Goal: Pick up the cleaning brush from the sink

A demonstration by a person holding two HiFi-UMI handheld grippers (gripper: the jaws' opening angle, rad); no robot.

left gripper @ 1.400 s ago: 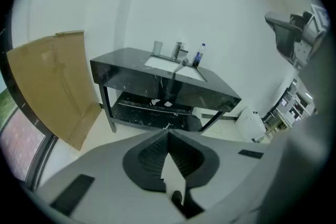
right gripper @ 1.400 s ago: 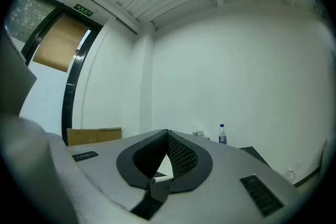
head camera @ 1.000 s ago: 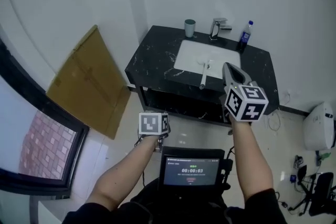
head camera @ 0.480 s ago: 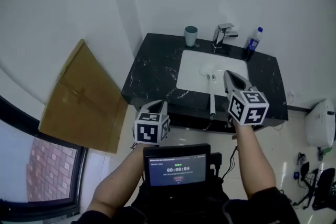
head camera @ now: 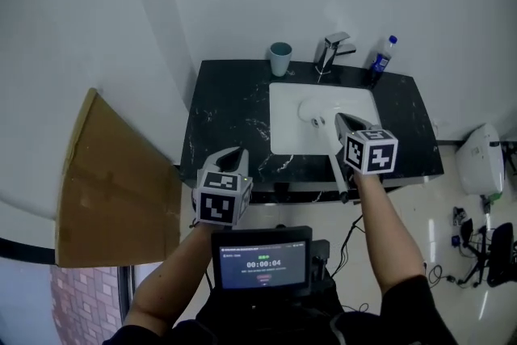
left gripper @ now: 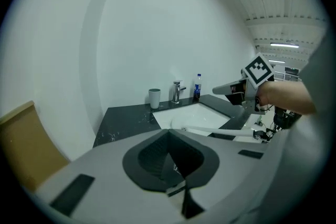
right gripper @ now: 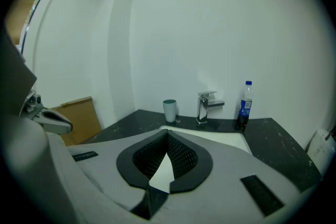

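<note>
The cleaning brush (head camera: 333, 157) has a long white handle; its head lies in the white sink (head camera: 284, 121) and the handle sticks out over the black counter's front edge. In the left gripper view the brush handle (left gripper: 220, 131) crosses the sink (left gripper: 194, 113). My right gripper (head camera: 339, 119) hovers over the handle at the sink's front, jaws shut and empty. My left gripper (head camera: 233, 153) is at the counter's front left edge, shut, holding nothing. The brush is hidden under the jaws in the right gripper view.
A teal cup (head camera: 280, 58), a faucet (head camera: 329, 51) and a blue bottle (head camera: 380, 58) stand along the back of the black counter (head camera: 226, 117). A cardboard sheet (head camera: 113, 182) leans at the left. A white appliance (head camera: 477, 161) sits at the right; a screen (head camera: 262, 262) hangs at my chest.
Both grippers have moved forward to the counter. The left one rose from beside the screen to the counter's front edge; the right one came down over the sink and the brush handle.
</note>
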